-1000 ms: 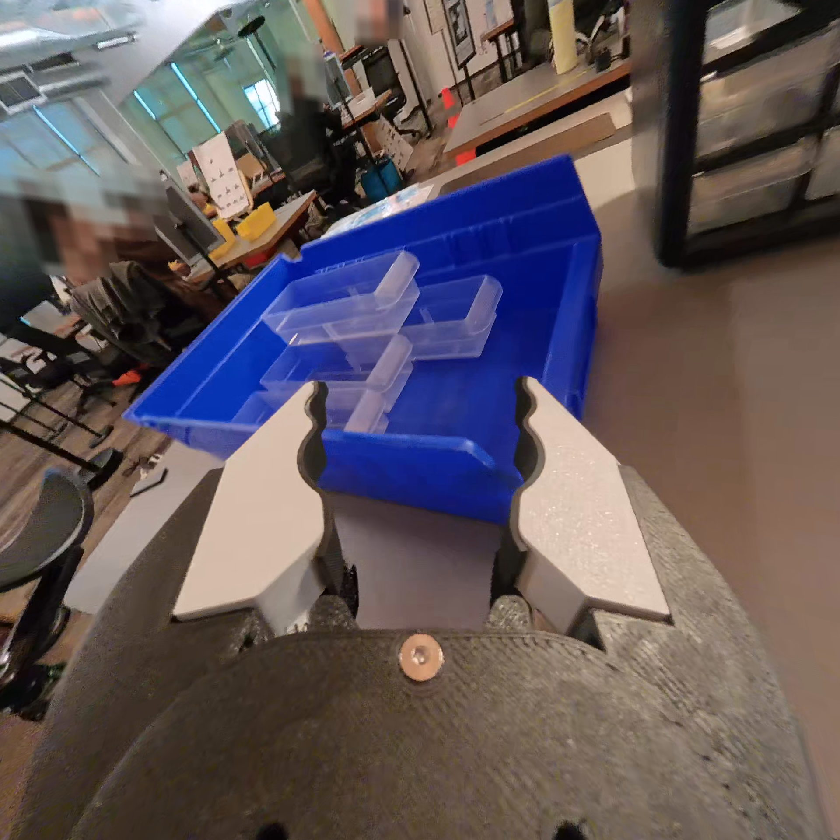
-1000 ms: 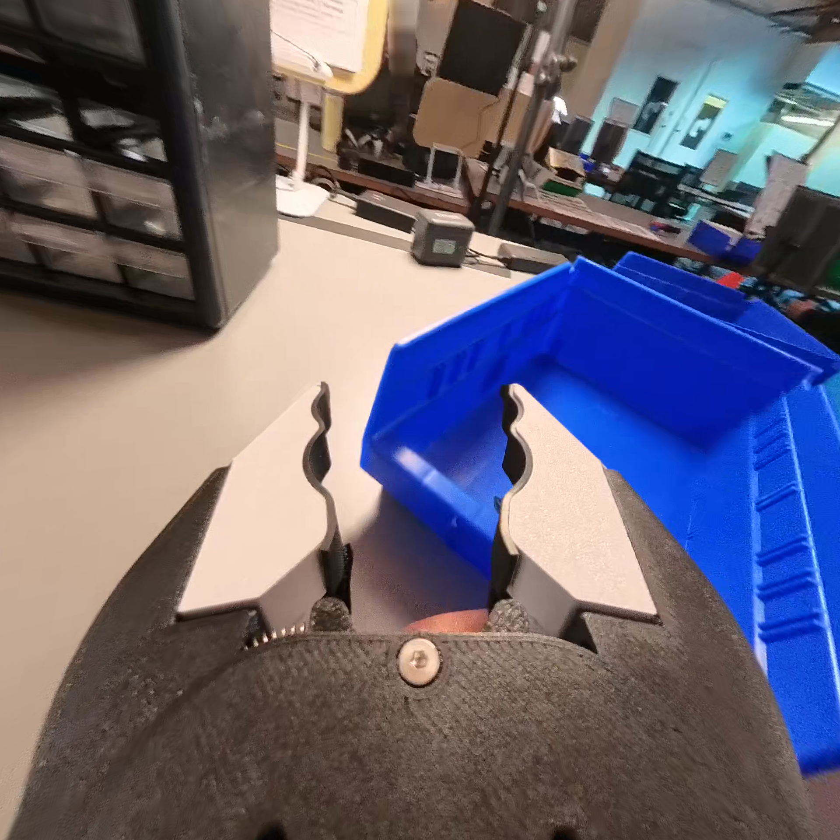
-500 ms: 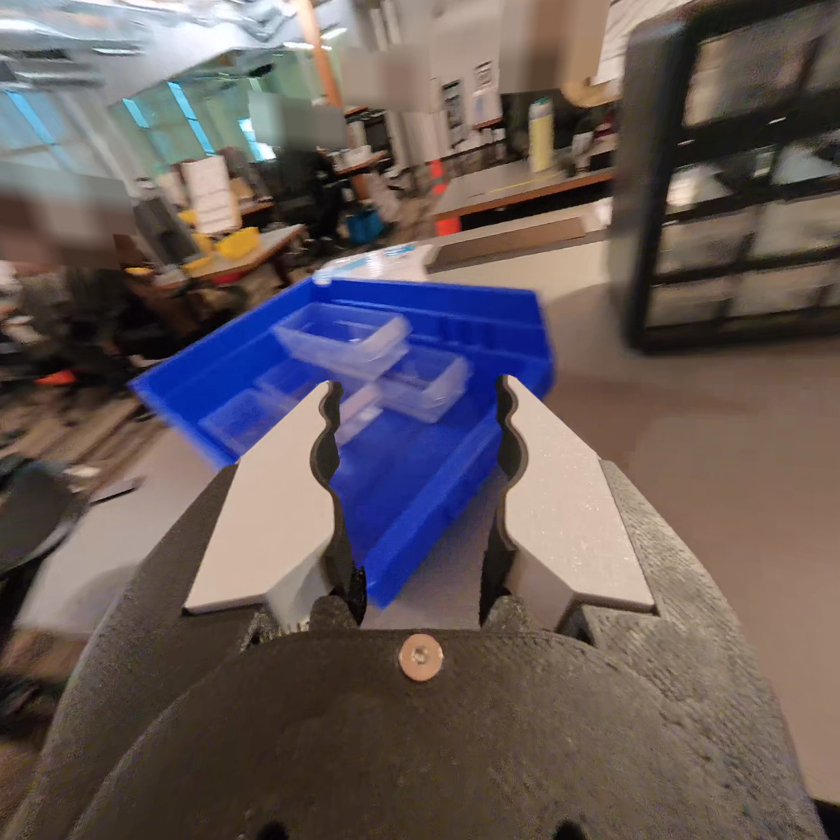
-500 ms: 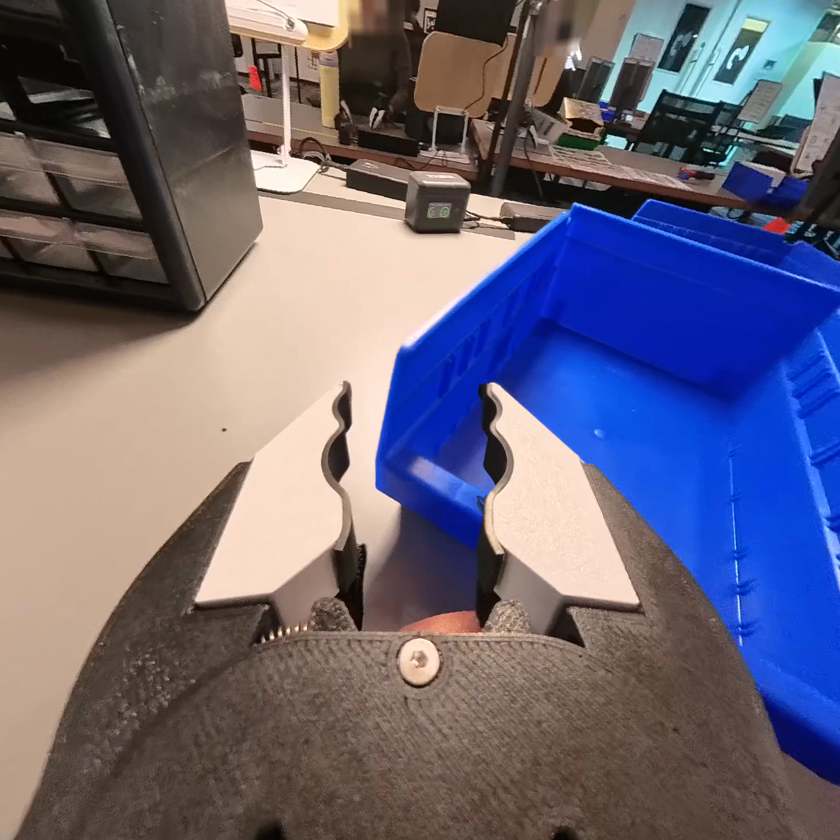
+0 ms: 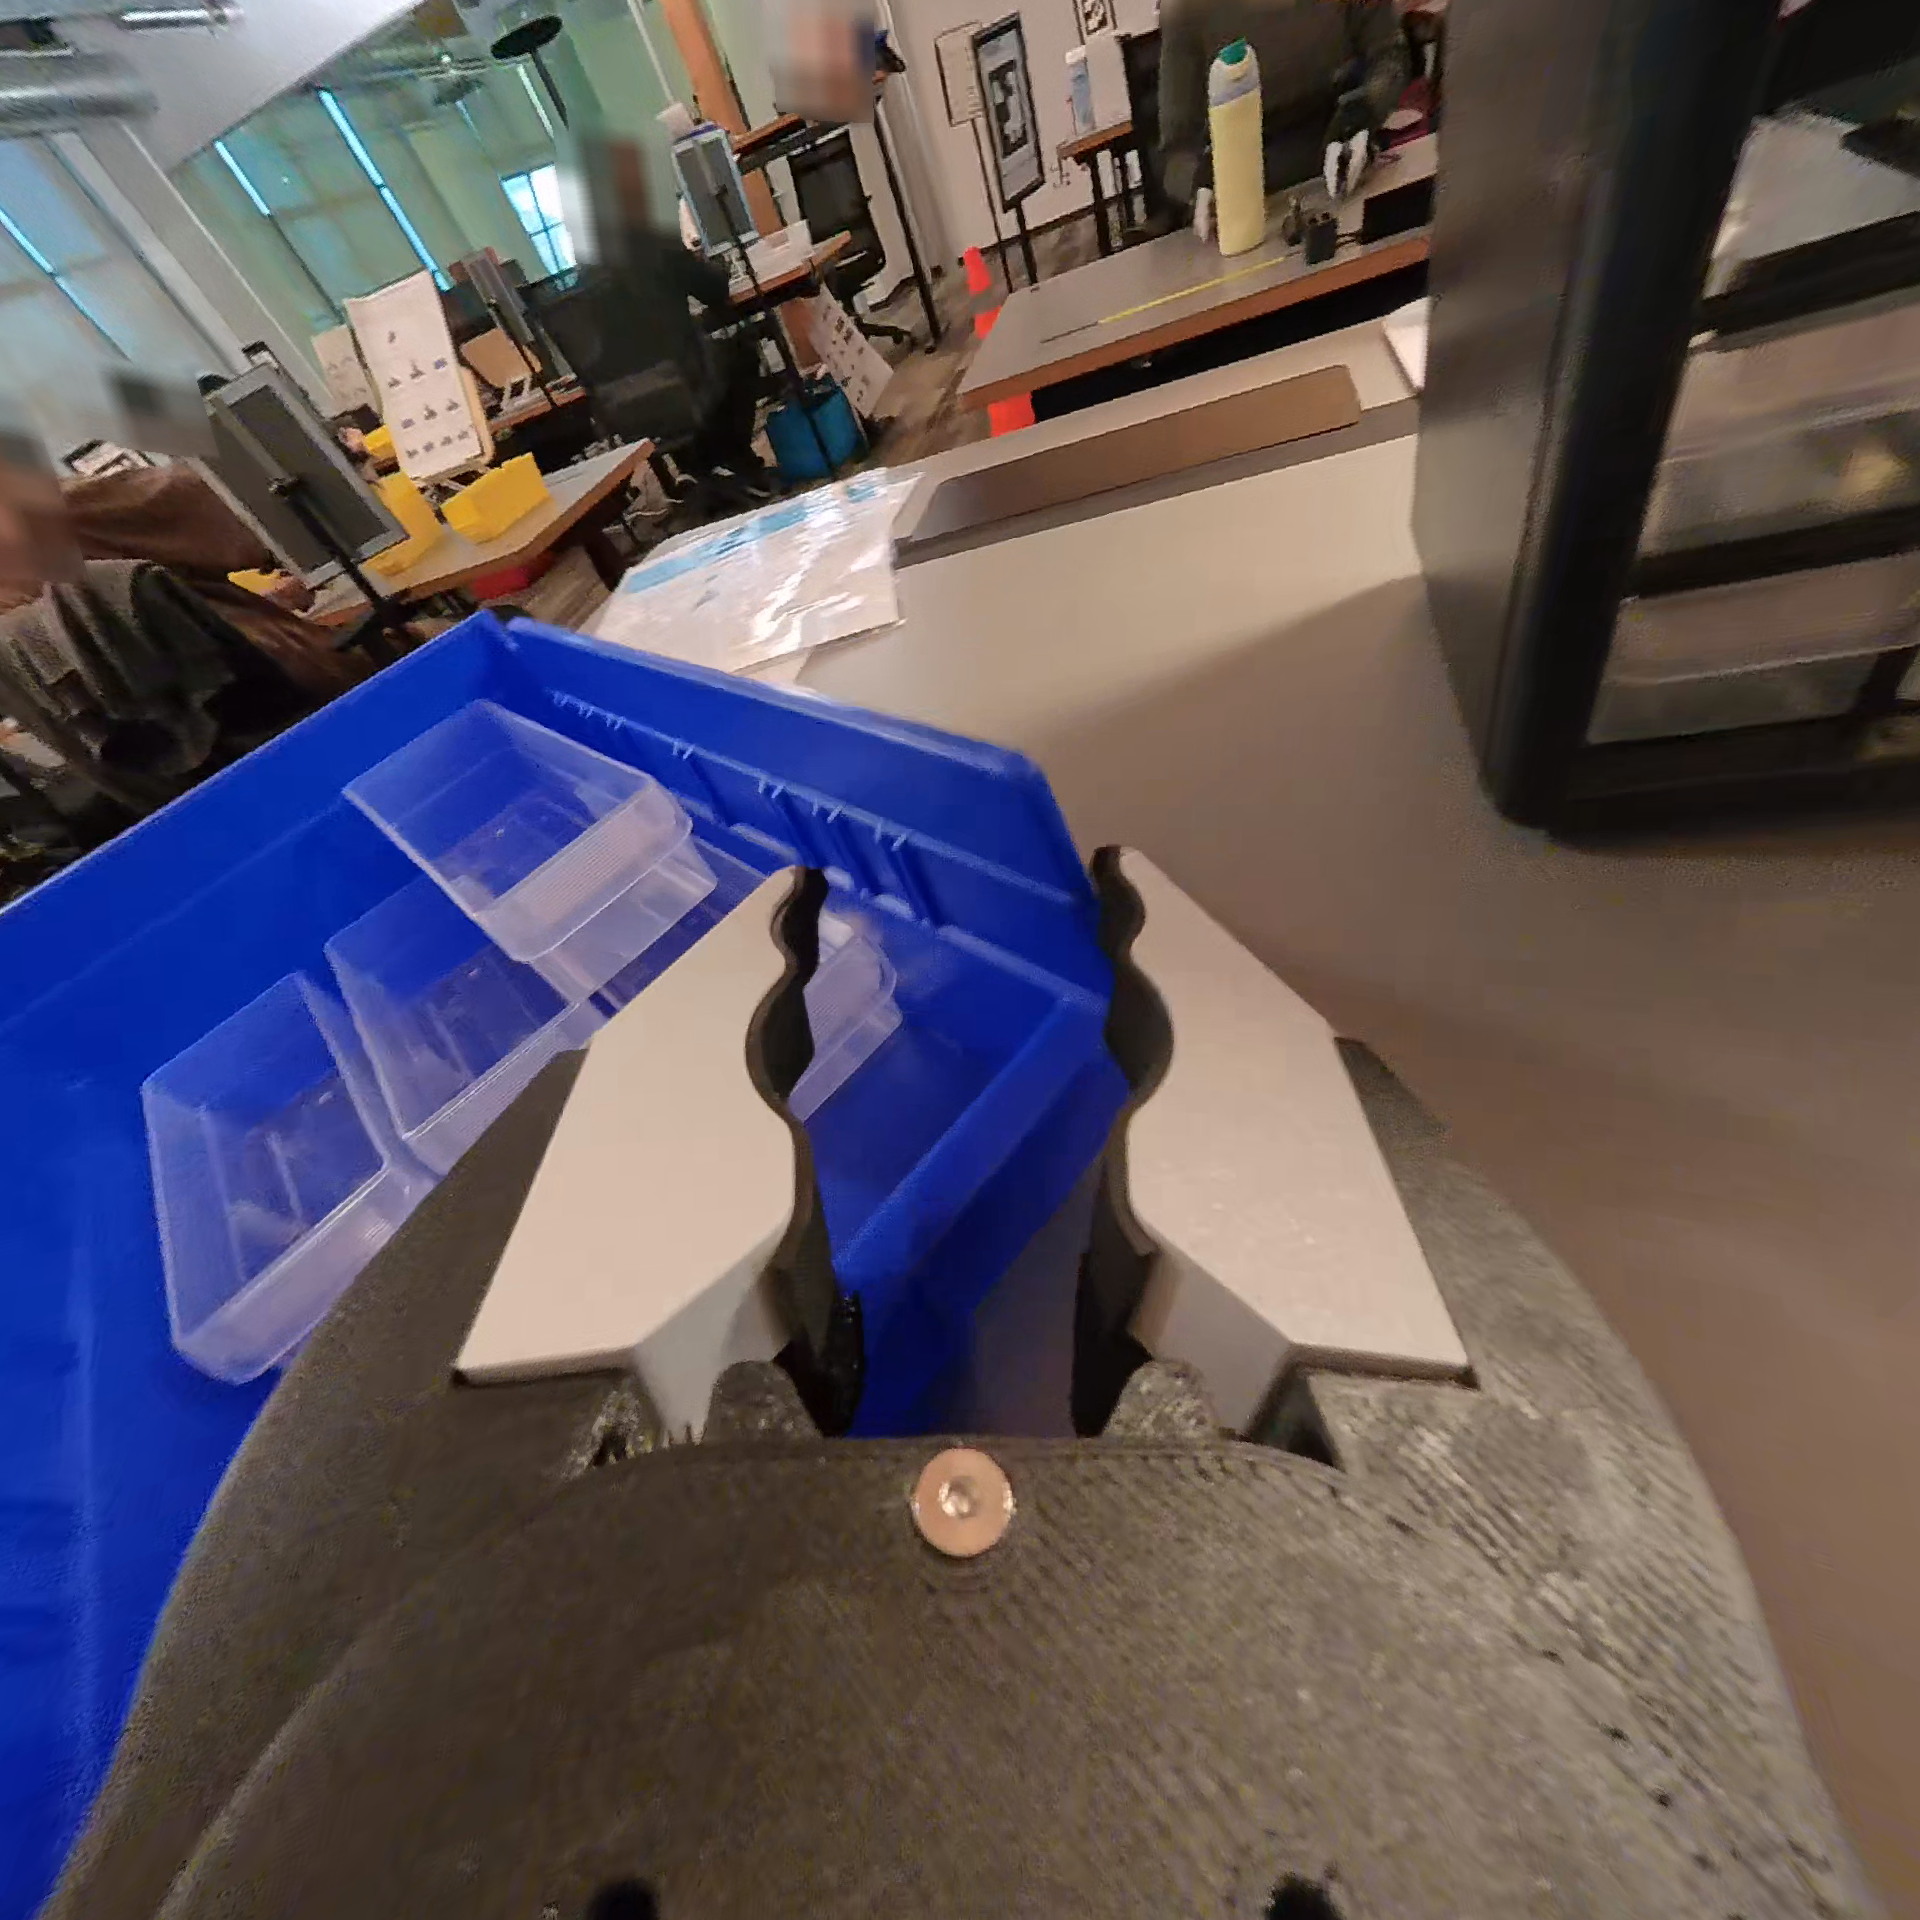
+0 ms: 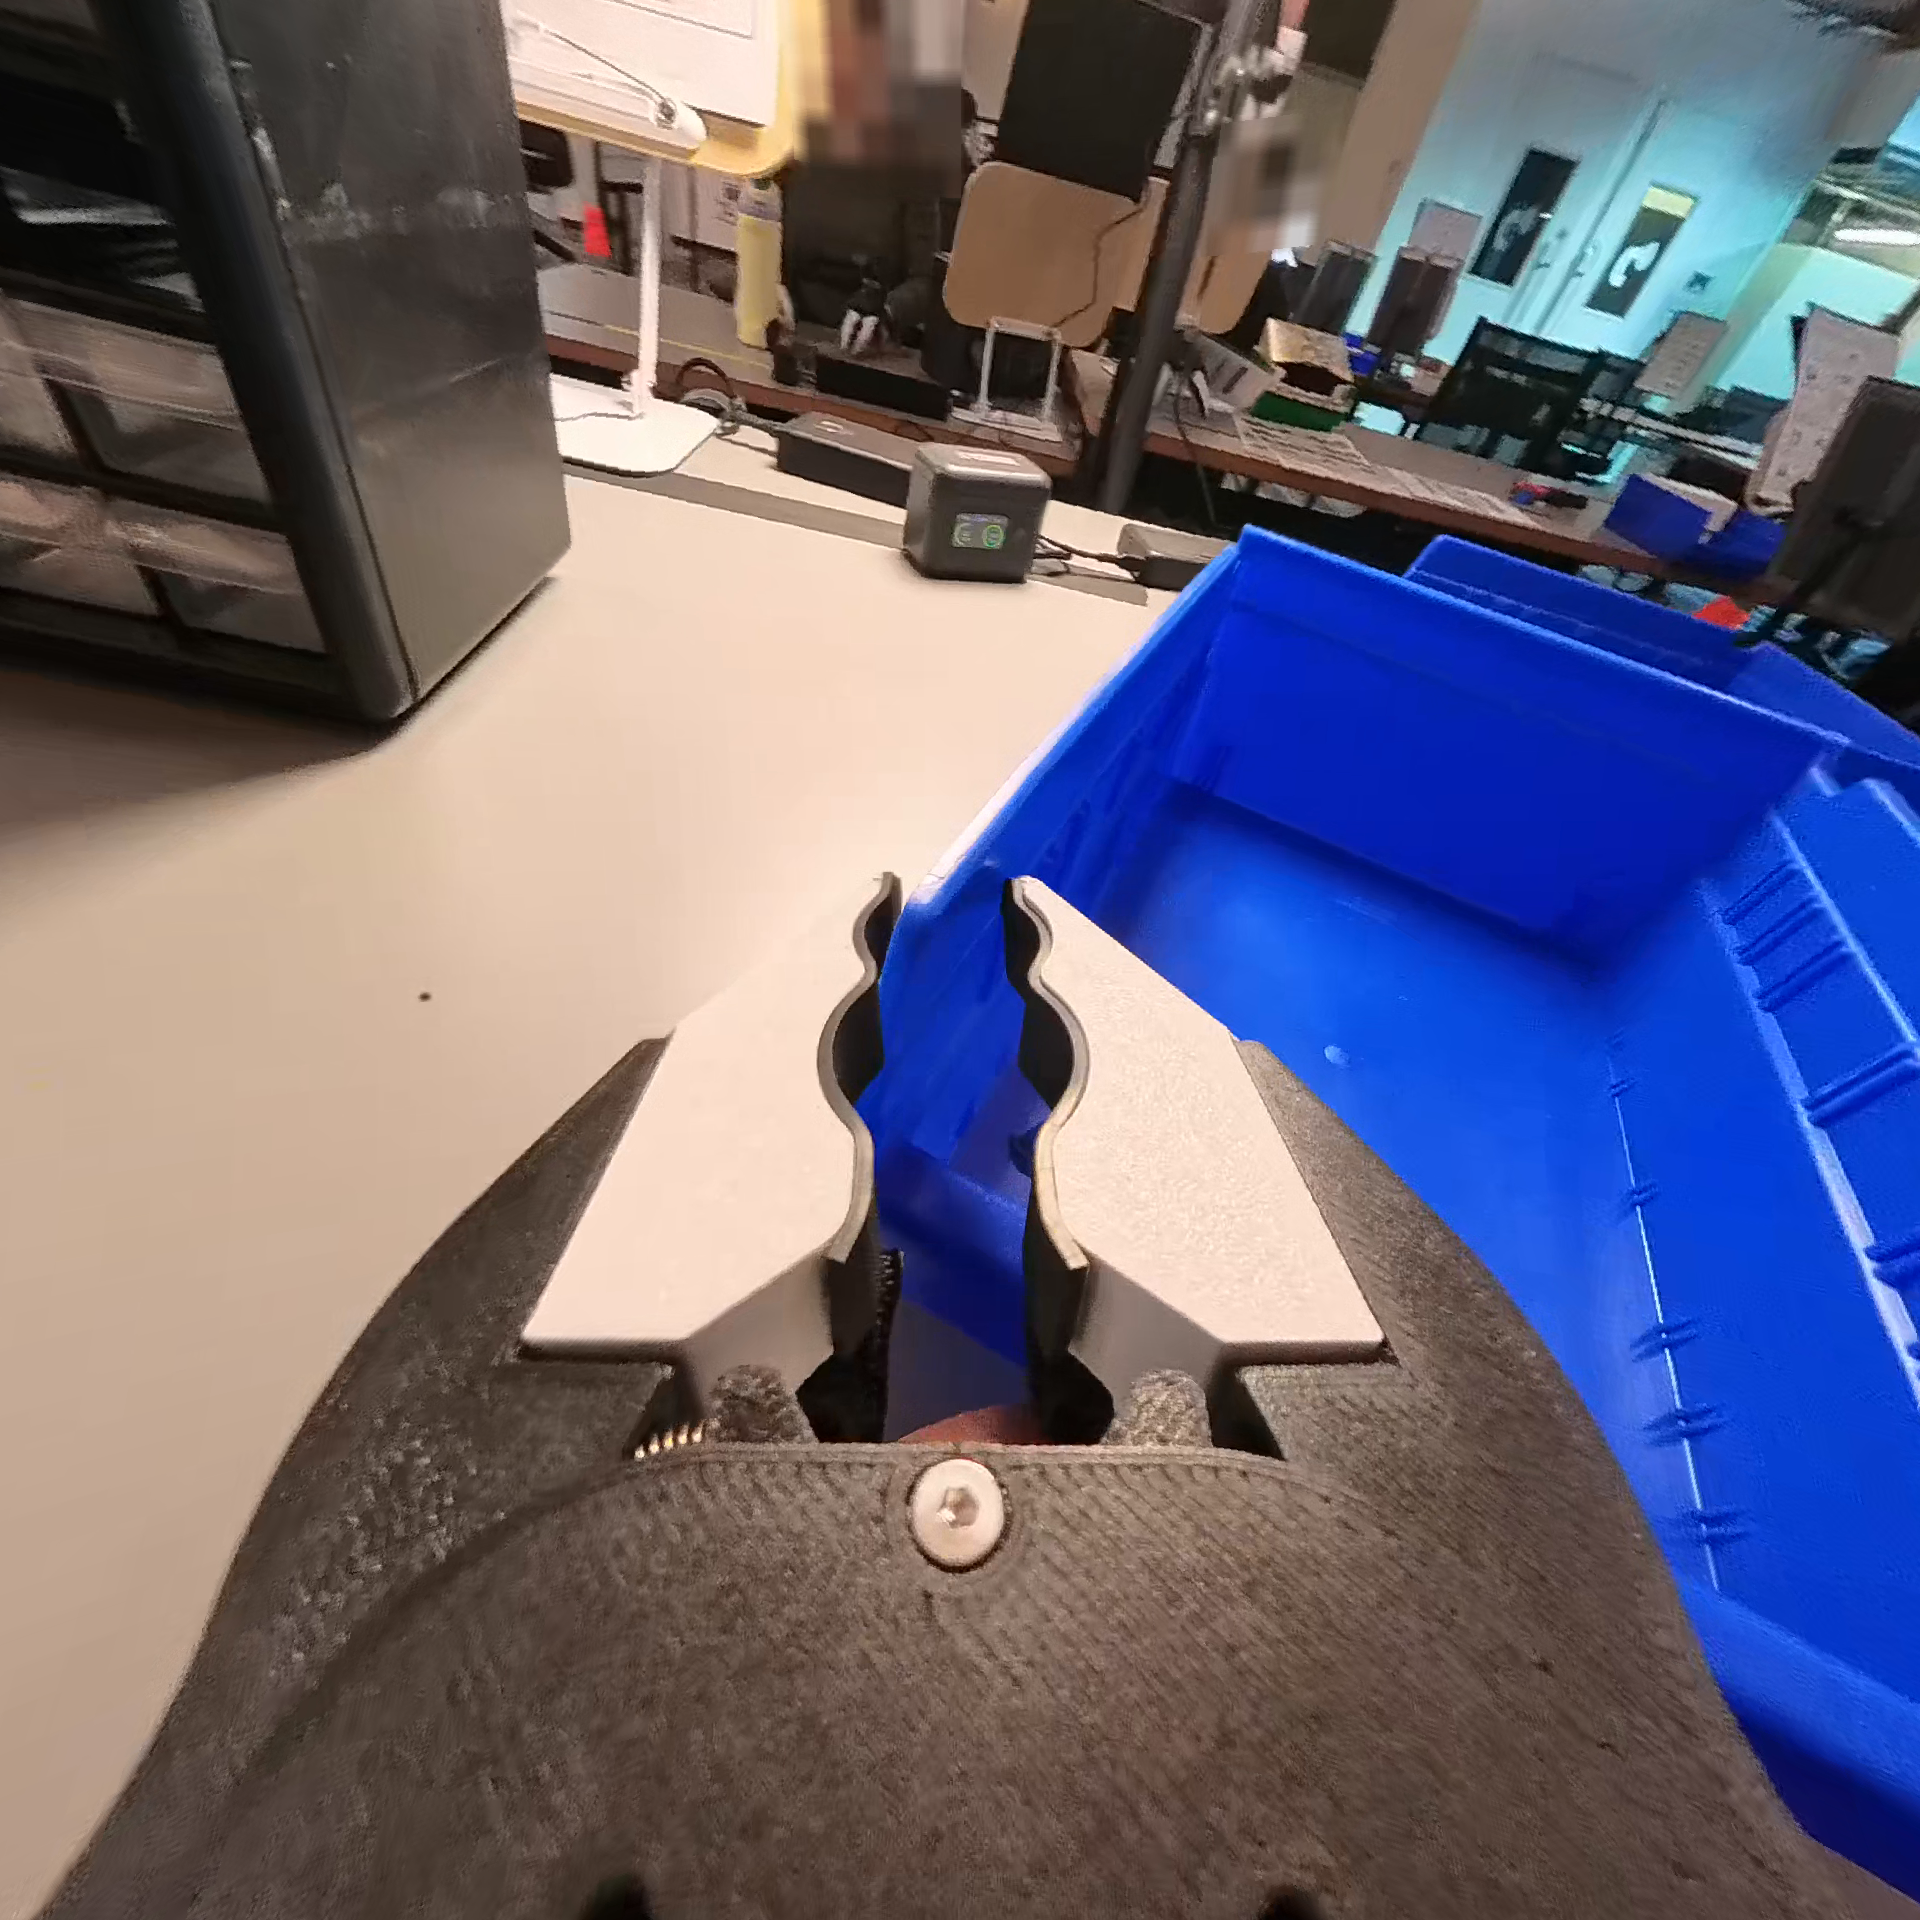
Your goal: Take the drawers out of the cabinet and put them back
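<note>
Although the black-framed drawer cabinet is cut off at the frame edge and blurred, translucent drawers show inside it; it stands on the smooth grey tabletop, well apart from both bins. The left gripper stands partly open astride the corner of a rigid blue plastic bin; whether its pads press the wall cannot be told. That bin holds several clear rectangular plastic drawers, overlapping, one partly hidden behind a finger. The right gripper is narrowed onto the side wall of a second blue plastic bin, whose visible interior is bare.
</note>
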A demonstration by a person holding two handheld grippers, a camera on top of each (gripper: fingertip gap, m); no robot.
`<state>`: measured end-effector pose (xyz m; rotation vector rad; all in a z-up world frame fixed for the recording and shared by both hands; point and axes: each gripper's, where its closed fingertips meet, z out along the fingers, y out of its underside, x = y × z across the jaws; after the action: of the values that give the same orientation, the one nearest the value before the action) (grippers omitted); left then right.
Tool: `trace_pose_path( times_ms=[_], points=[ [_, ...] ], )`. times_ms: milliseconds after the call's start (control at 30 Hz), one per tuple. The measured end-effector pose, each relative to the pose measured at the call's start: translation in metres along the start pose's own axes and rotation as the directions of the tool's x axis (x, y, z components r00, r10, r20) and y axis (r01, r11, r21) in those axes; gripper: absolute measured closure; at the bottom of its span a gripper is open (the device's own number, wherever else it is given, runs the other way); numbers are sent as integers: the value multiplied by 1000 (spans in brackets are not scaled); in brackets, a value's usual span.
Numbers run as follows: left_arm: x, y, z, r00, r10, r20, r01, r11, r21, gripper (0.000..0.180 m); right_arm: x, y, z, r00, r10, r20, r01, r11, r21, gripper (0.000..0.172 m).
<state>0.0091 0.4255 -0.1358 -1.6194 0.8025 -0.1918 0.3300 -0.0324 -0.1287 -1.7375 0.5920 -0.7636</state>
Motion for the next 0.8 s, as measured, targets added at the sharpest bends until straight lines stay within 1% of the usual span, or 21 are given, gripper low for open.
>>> trace_pose_path(
  times_ms=[33, 67, 133, 167, 200, 233, 267, 300, 333, 367, 433, 500, 633, 733, 800],
  points=[
    [-5, 3, -5, 1000, -7, -1, 7, 1000, -3, 119, 1, 1, -4, 1000, 1, 21, -1, 1000, 3, 151],
    [-7, 5, -9, 1000, -19, -18, 19, 1000, -5, 118, 3, 2, -7, 999, 3, 37, -3, 1000, 3, 151],
    [-4, 4, -18, 999, -17, -40, 17, 1000, -1, 121, 5, 4, -13, 998, 18, 53, -18, 1000, 8, 152],
    [-1, 3, -19, 999, 15, -32, -15, 1000, -4, 124, 5, 5, -16, 998, 24, 52, -25, 1000, 10, 152],
    [0, 1, -18, 999, 49, -16, -49, 999, -6, 126, 5, 5, -17, 998, 34, 46, -34, 999, 11, 151],
    [1, -1, -15, 998, 67, 2, -67, 998, -4, 128, 5, 5, -16, 999, 43, 32, -43, 999, 7, 146],
    [1, -3, -9, 998, 68, 13, -68, 998, -7, 129, 5, 6, -15, 999, 47, 17, -47, 999, -1, 141],
    [2, -4, -2, 998, 59, 14, -59, 998, -16, 130, 7, 5, -13, 999, 42, -4, -42, 999, -4, 140],
    [3, -4, 5, 998, 53, 14, -53, 998, -28, 136, 9, 6, -10, 999, 28, -29, -29, 999, -17, 142],
    [3, -4, 11, 998, 61, 18, -60, 998, -34, 145, 10, 5, -8, 999, 20, -37, -21, 1000, -16, 148],
    [3, -6, 19, 995, 93, 46, -91, 995, -38, 147, 10, 3, -4, 999, 33, -33, -33, 999, -12, 152],
    [4, -7, 21, 994, 104, 46, -102, 994, -36, 148, 11, 2, -1, 999, 22, -33, -23, 1000, -10, 153],
    [8, -7, 13, 992, 124, 13, -124, 992, -4, 152, 15, 3, -3, 1000, 20, 1, -20, 1000, 0, 158],
    [9, -5, 1, 990, 135, -30, -134, 990, 33, 155, 28, 5, -6, 999, 51, -15, -51, 999, -9, 168],
    [13, -6, -8, 988, 139, -62, -135, 989, 58, 156, 33, 8, -6, 995, 99, 16, -98, 995, -17, 168]
  ],
)
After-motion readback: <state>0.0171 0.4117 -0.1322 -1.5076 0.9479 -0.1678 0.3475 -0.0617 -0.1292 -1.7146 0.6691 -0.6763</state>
